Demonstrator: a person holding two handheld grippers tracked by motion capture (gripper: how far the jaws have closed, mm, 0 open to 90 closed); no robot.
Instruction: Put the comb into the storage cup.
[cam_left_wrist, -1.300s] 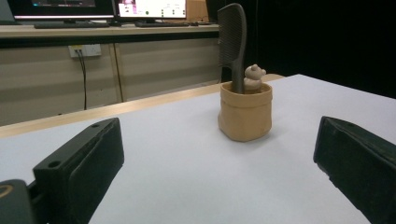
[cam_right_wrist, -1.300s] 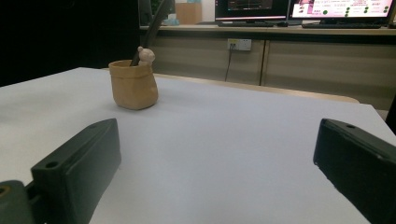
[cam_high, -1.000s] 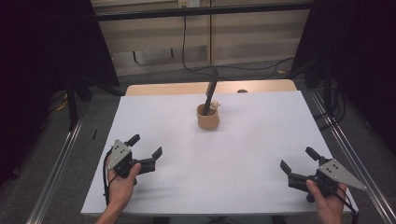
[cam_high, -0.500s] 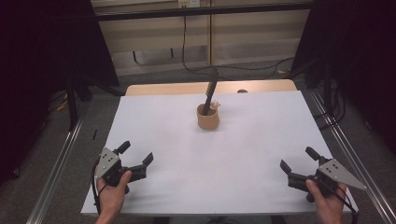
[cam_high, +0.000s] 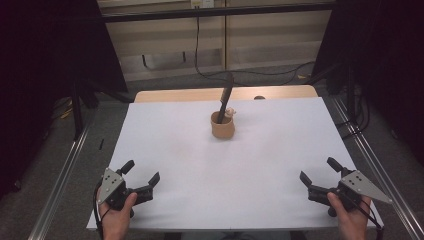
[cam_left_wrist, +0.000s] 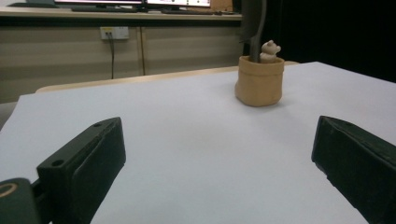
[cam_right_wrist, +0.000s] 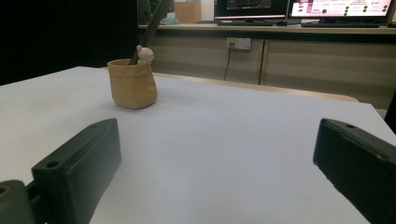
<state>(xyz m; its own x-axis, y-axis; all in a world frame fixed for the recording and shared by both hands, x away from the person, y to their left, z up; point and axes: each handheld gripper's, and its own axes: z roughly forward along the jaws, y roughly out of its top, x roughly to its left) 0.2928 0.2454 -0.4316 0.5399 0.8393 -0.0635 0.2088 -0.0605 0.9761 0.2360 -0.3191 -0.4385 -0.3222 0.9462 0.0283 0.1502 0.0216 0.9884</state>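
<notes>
- Tan pot (cam_high: 223, 127) with a dark tool (cam_high: 225, 98) stands mid-tabletop (cam_high: 270, 165), well apart from both claws.
- Left claw (cam_high: 141, 176) and right claw (cam_high: 320, 172): wide open, empty.
- Next, likely: reach toward the pot.

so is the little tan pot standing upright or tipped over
Upright: the tan pot sits flat on the white table, mouth up, a dark tool leaning out of it.
</notes>
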